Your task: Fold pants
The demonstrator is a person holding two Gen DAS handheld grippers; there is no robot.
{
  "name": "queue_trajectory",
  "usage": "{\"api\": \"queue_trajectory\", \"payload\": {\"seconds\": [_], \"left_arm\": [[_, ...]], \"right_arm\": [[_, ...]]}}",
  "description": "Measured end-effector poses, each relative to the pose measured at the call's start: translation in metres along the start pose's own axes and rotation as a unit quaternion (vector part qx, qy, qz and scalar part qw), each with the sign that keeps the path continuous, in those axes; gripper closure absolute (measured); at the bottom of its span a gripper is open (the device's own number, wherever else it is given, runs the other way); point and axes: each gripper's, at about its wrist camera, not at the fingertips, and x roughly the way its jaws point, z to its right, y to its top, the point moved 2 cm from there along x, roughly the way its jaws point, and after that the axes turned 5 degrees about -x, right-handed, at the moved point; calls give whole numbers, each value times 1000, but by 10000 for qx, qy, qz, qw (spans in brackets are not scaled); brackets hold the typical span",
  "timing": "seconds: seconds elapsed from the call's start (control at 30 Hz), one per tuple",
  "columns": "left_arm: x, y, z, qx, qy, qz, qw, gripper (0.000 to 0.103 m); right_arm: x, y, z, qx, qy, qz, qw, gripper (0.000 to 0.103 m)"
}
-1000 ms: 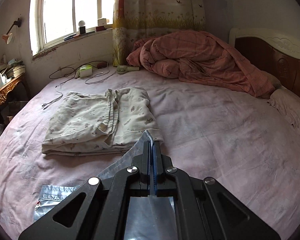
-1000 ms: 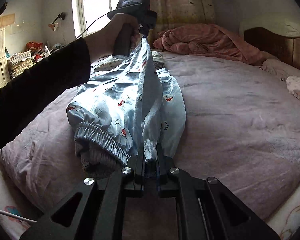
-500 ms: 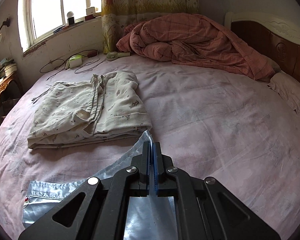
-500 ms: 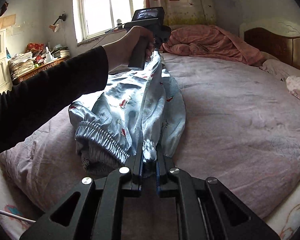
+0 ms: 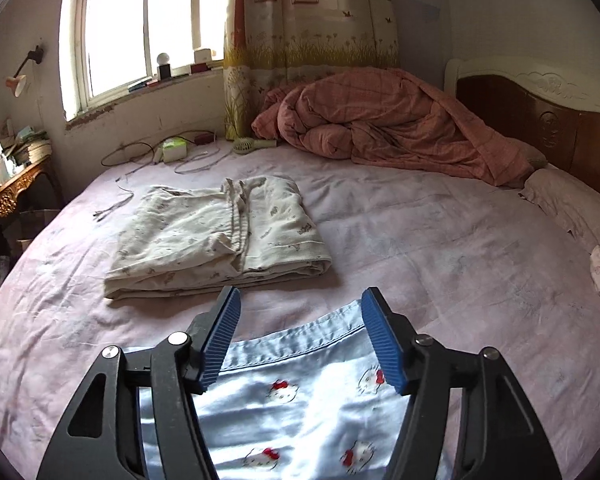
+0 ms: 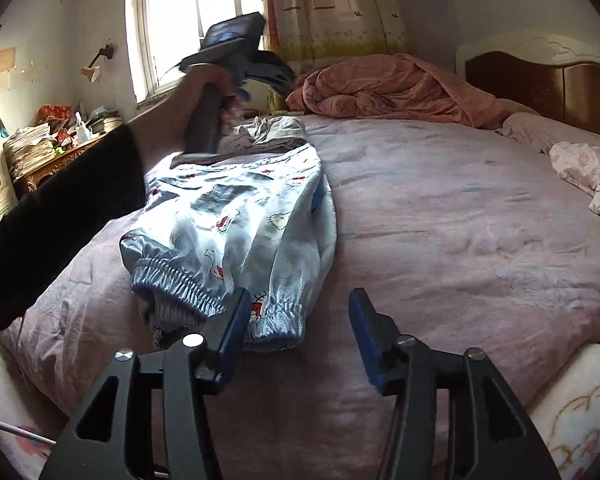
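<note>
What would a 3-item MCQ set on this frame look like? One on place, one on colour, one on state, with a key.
1. Where does the folded cream garment lie relative to the blue pants?
A. On top of them
B. Beyond them, toward the window
C. On the floor

2. What colour are the pads on the left hand-held gripper?
A. Blue
B. Red
C. White

3. What state is the right hand-held gripper in?
A. Shut on a pant cuff
B. Shut on the bedsheet
C. Open, holding nothing

Key: B, the cream garment rests on the bed farther from the camera, apart from the pants. A, both ribbed pads show blue. C, its jaws stand wide apart, with the cuff lying on the bed beside the left finger, not clamped.
</note>
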Motion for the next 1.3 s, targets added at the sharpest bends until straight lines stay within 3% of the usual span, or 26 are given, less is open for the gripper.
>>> {"api": "queue_trajectory", "payload": {"seconds": [0.2, 0.3, 0.4, 0.43, 0.5, 0.57, 0.7, 0.83, 0.93, 1.0, 1.07, 1.17, 1.3], "left_arm": [[-116, -64, -47, -100, -32, 667, 9977, 32], [-163, -111, -64, -204, 253, 955, 9949, 29], [-186, -157, -69, -165, 416, 941, 9946, 29], [-190, -173, -68, -110, 440, 883, 9951, 30], [-192, -200, -62, 39, 161, 691, 9975, 50], [-191, -222, -55, 102, -52, 441, 9990, 54], [-188, -256, -29, 374, -366, 144, 9985, 54], [-193, -270, 2, 829, -453, 262, 9952, 55], [-203, -275, 14, 990, -816, 277, 9913, 54], [-202, -278, 18, 1071, -745, 252, 9911, 44], [-191, -274, 22, 1090, -555, 129, 9924, 44], [-172, -271, 28, 1074, -550, -111, 9926, 44], [-172, -273, 33, 916, -293, 134, 9953, 44]], "right_arm": [[-15, 2, 15, 75, -65, 174, 9998, 49], [-14, 5, 23, 82, -131, 134, 9998, 49], [-11, 7, 26, 132, 119, -63, 9998, 55], [-9, 6, 27, 177, 235, -112, 9995, 59], [-5, 4, 26, 220, 373, -215, 9988, 60], [-3, 2, 23, 228, 410, -253, 9986, 62], [-6, 5, 21, 262, 384, -112, 9989, 62], [-9, 7, 19, 265, 347, 7, 9990, 62], [-6, 7, 21, 356, 410, -31, 9985, 62], [-3, 8, 23, 421, 423, -62, 9982, 62], [-2, 8, 24, 471, 574, -6, 9972, 62], [-4, 10, 24, 506, 800, 105, 9955, 62], [-1, 14, 18, 208, 592, 101, 9980, 62]]}}
